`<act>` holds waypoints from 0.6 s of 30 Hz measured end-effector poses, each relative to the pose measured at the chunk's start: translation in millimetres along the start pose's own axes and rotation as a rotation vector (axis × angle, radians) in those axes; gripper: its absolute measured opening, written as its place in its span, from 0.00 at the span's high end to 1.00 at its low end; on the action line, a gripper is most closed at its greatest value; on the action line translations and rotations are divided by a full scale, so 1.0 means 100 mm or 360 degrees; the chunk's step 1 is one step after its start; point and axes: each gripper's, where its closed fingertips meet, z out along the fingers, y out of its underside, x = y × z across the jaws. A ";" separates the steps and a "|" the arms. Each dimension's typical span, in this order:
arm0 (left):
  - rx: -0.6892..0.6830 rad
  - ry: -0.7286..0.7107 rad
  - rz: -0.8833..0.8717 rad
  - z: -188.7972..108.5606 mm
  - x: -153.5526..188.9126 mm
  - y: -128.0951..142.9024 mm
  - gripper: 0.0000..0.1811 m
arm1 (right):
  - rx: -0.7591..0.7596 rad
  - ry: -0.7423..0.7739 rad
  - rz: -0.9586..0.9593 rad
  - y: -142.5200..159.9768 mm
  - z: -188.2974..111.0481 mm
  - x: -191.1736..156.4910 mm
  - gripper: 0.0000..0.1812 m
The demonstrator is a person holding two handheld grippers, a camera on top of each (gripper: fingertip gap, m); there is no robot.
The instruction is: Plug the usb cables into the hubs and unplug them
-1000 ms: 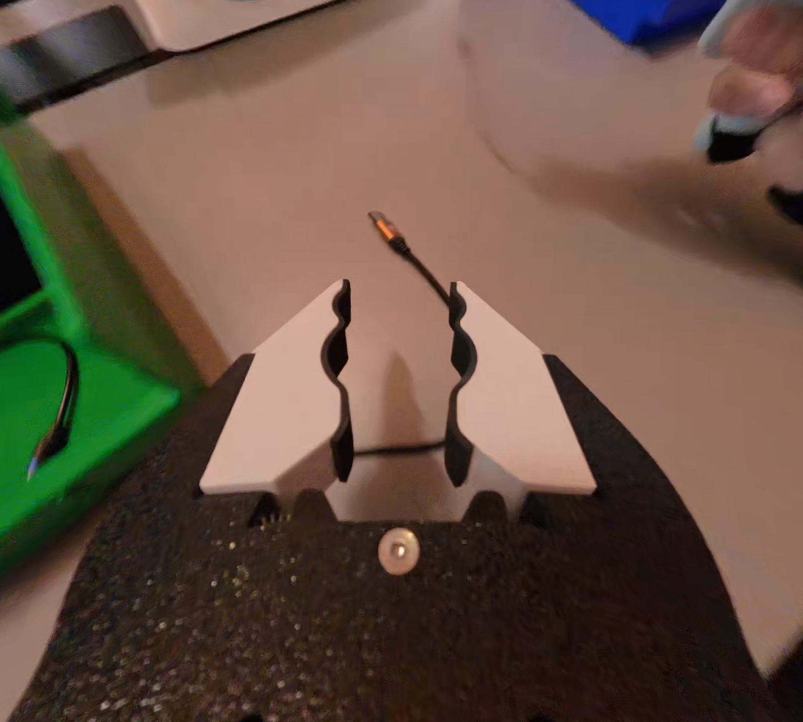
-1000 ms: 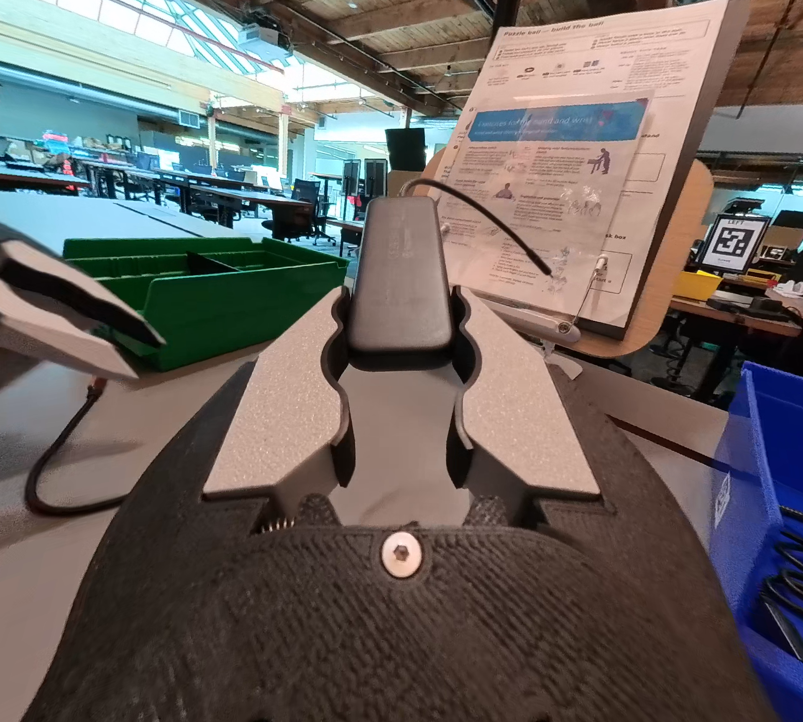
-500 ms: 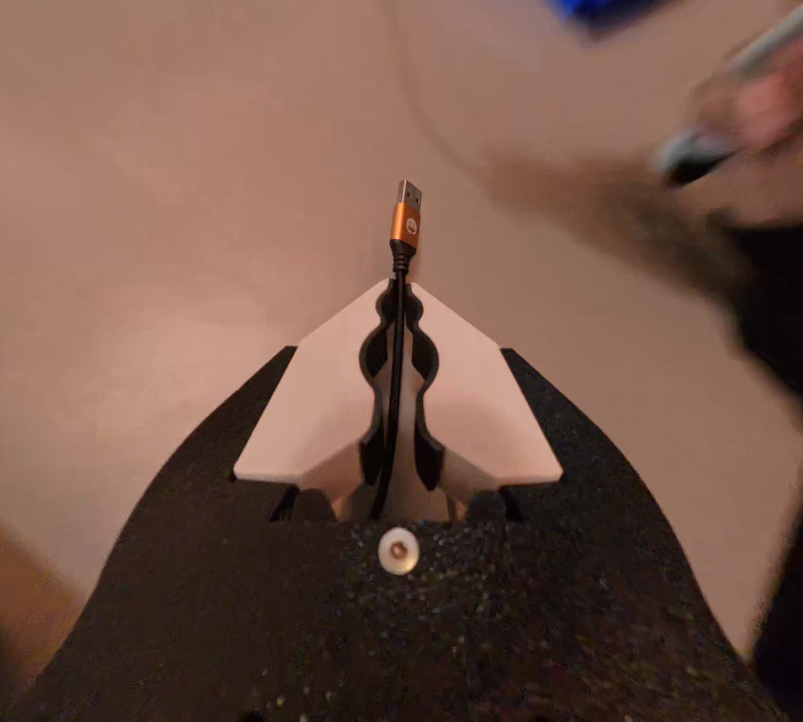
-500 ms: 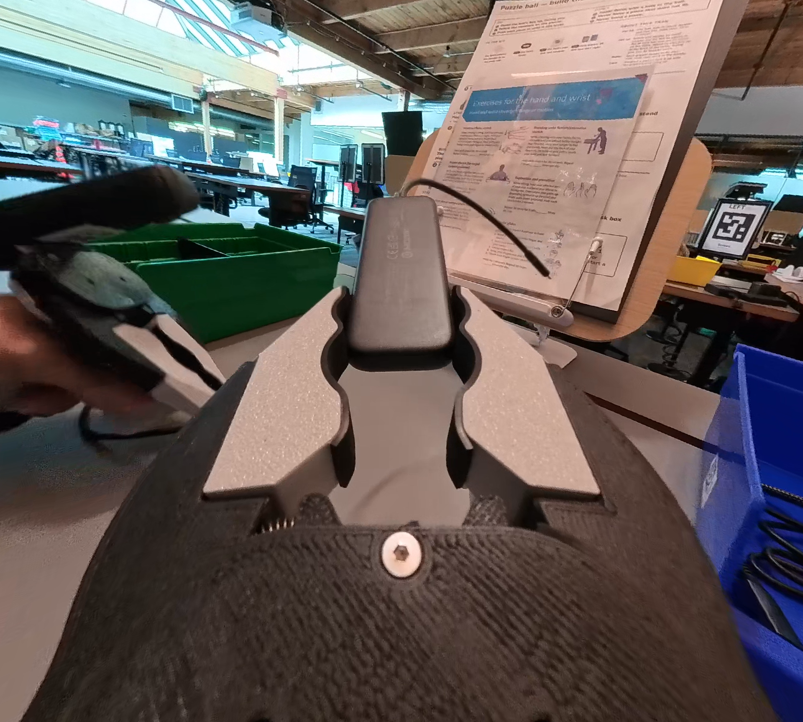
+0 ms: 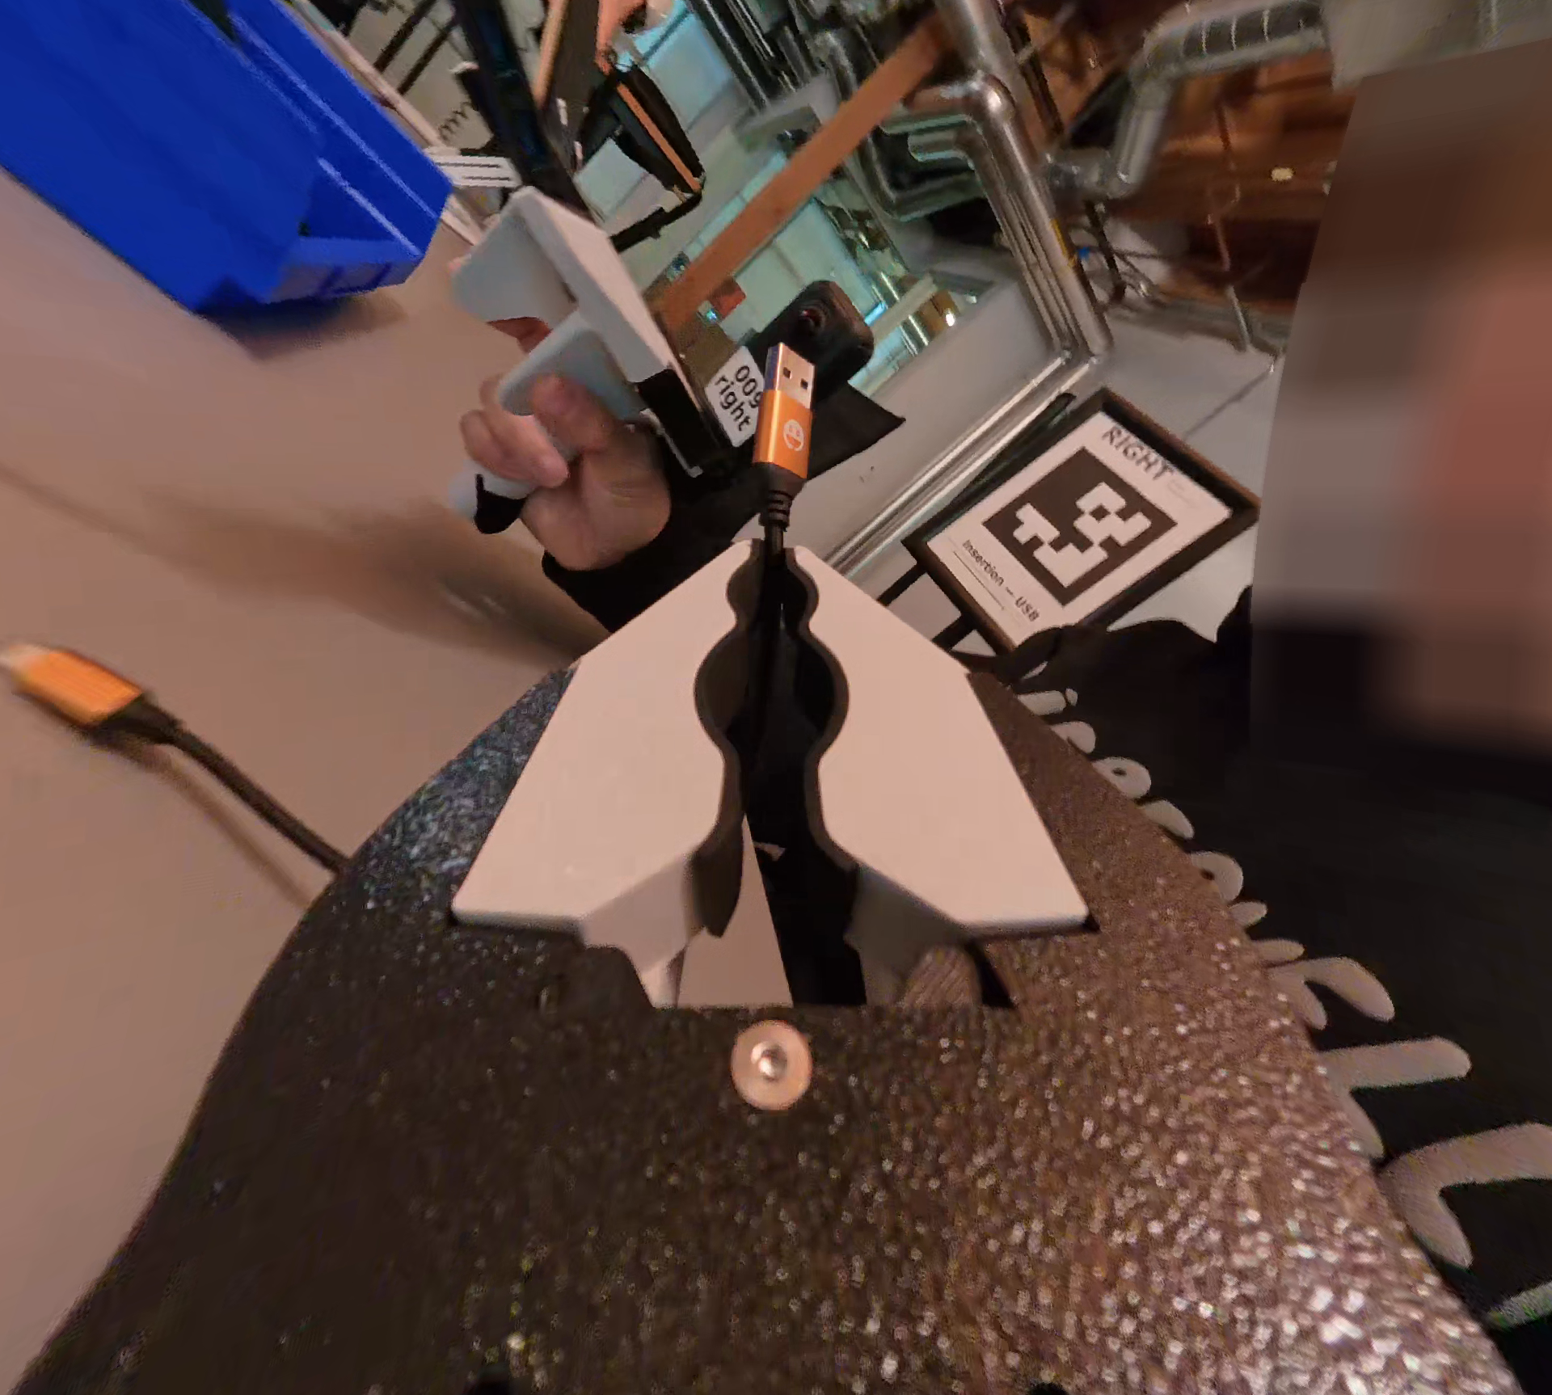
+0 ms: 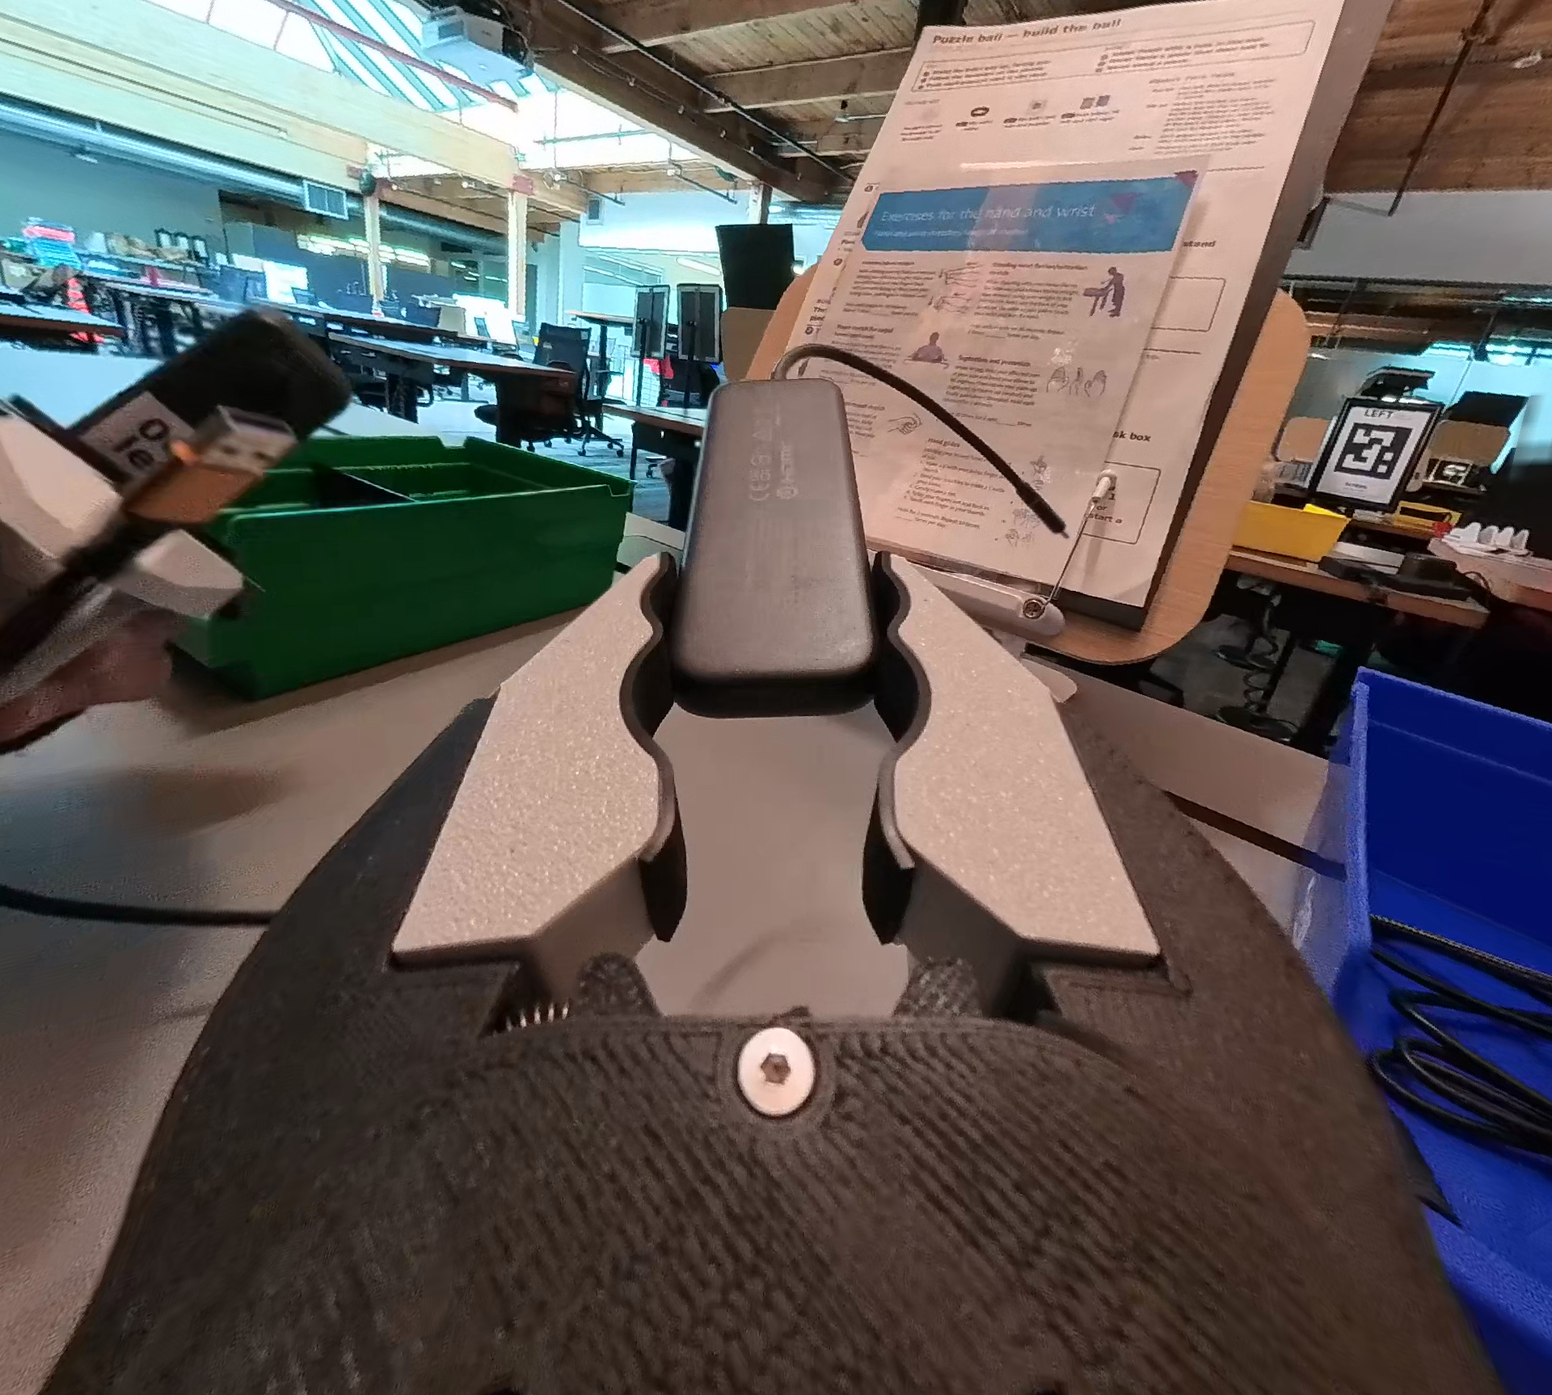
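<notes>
The left gripper (image 5: 771, 565) has its fingers squeezed on a black cable (image 5: 774, 515), orange plug (image 5: 785, 418) up. The right gripper (image 6: 773, 599) fingers clamp the dark hub (image 6: 773, 540) above the surface (image 6: 168, 809). Nothing is plugged in yet.

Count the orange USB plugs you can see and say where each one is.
2. One orange USB plug sticks up past the shut left gripper, which pinches its cable. The second plug lies on the table at left. Others may sit hidden in the bins.
</notes>
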 end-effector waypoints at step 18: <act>-0.0436 -0.1125 0.0443 0.01 -0.46 -0.57 0.99 | -0.0061 -0.0093 0.0442 0.14 0.02 0.08 0.75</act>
